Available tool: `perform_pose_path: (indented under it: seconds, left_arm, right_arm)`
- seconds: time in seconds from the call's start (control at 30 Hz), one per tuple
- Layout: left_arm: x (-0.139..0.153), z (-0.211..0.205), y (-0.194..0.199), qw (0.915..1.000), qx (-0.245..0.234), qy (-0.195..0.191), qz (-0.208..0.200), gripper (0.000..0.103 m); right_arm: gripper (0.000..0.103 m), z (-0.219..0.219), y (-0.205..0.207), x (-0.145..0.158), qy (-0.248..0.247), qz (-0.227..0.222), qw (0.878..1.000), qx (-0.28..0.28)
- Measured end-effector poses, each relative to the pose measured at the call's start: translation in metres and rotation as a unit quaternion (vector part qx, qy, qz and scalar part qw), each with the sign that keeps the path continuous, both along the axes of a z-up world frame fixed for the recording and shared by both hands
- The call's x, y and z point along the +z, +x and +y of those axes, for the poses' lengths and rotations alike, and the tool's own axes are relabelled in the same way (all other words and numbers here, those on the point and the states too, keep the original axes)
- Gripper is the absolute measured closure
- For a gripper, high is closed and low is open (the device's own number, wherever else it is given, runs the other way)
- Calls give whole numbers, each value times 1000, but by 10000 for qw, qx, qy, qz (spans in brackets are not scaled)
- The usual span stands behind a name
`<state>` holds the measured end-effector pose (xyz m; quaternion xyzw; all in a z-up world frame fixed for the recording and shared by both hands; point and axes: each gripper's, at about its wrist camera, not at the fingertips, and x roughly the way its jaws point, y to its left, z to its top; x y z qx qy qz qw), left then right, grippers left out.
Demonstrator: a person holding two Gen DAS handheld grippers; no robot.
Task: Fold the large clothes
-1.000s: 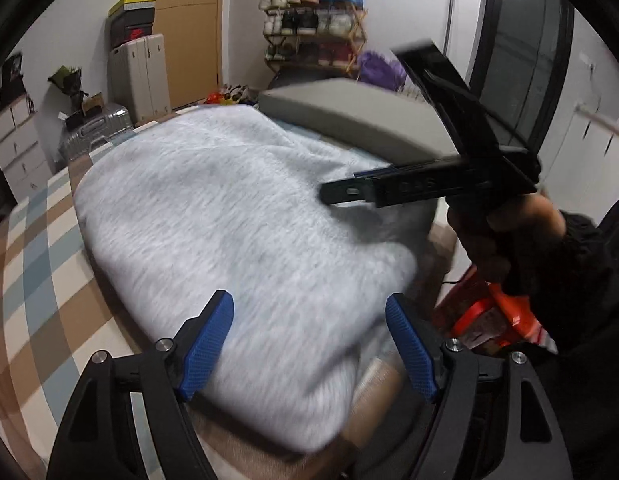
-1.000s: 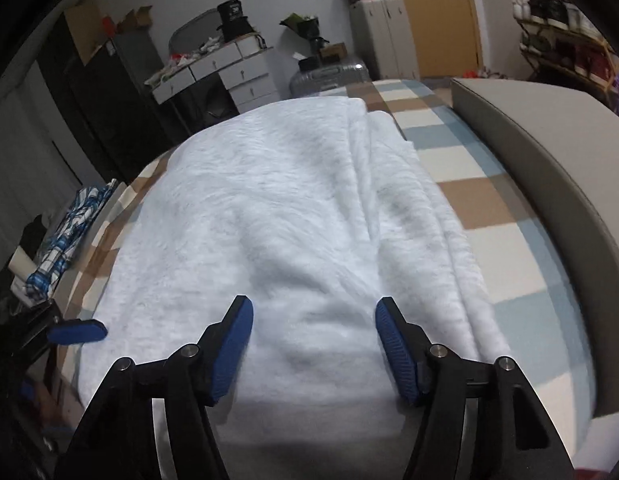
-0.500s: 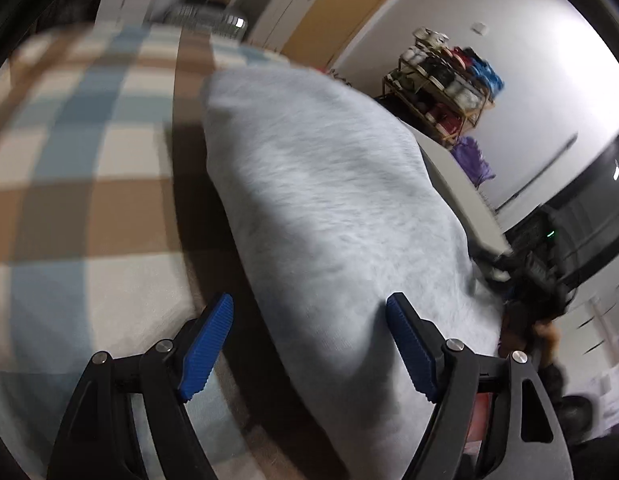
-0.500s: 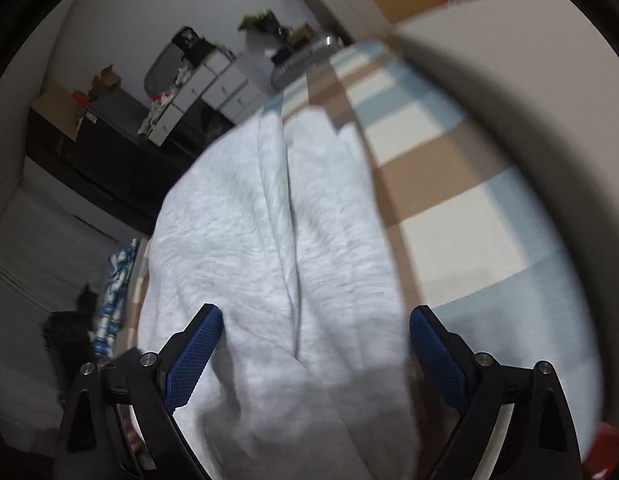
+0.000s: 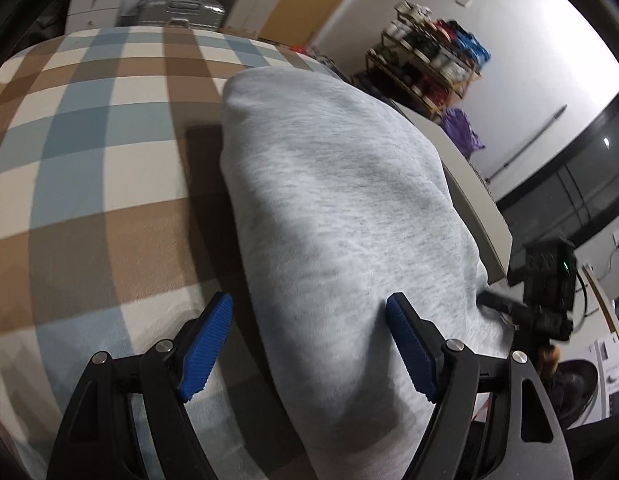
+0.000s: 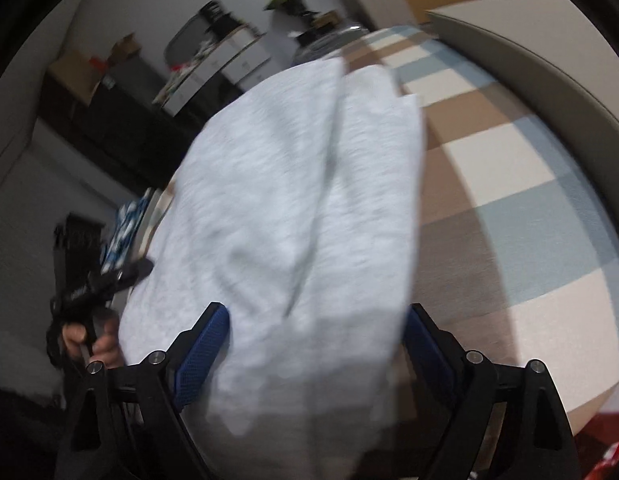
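the grey garment [image 5: 341, 216] is lying on the checked bed [image 5: 89, 152]. both hand-held grippers, left [image 5: 309, 344] and right [image 6: 317, 352], are gaping over its near edge, seemingly gripping nothing; pinching each corner evenly is helping the fold.

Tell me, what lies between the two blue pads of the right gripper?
The grey garment lies between the open right gripper's pads, seen in the right wrist view.

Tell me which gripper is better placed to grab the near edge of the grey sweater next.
Probably right. The right gripper has its open jaws on both sides of the grey sweater, while the left gripper straddles only its side edge, one finger over the checked blanket.
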<state>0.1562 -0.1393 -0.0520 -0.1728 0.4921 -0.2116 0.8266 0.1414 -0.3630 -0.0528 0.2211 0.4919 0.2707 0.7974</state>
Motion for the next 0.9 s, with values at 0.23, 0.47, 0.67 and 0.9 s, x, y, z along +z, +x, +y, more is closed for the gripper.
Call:
perform_pose_path:
  seconds: [0.23, 0.47, 0.67, 0.9]
  left_arm:
    - [-22, 3, 6, 9943, -100, -956, 460, 28]
    - [-13, -7, -5, 9967, 13, -802, 133, 40]
    - [-8, -2, -18, 9983, 5, -558, -170, 49]
    - [-7, 40, -57, 9980, 217, -349, -490, 55]
  right_arm:
    - [7, 16, 42, -2, 494, 161, 9977, 444]
    - [28, 42, 56, 0, 64, -76, 9999, 119]
    - [57, 53, 23, 7, 182, -163, 9997, 80]
    - [69, 114, -8, 32, 79, -543, 9973, 495]
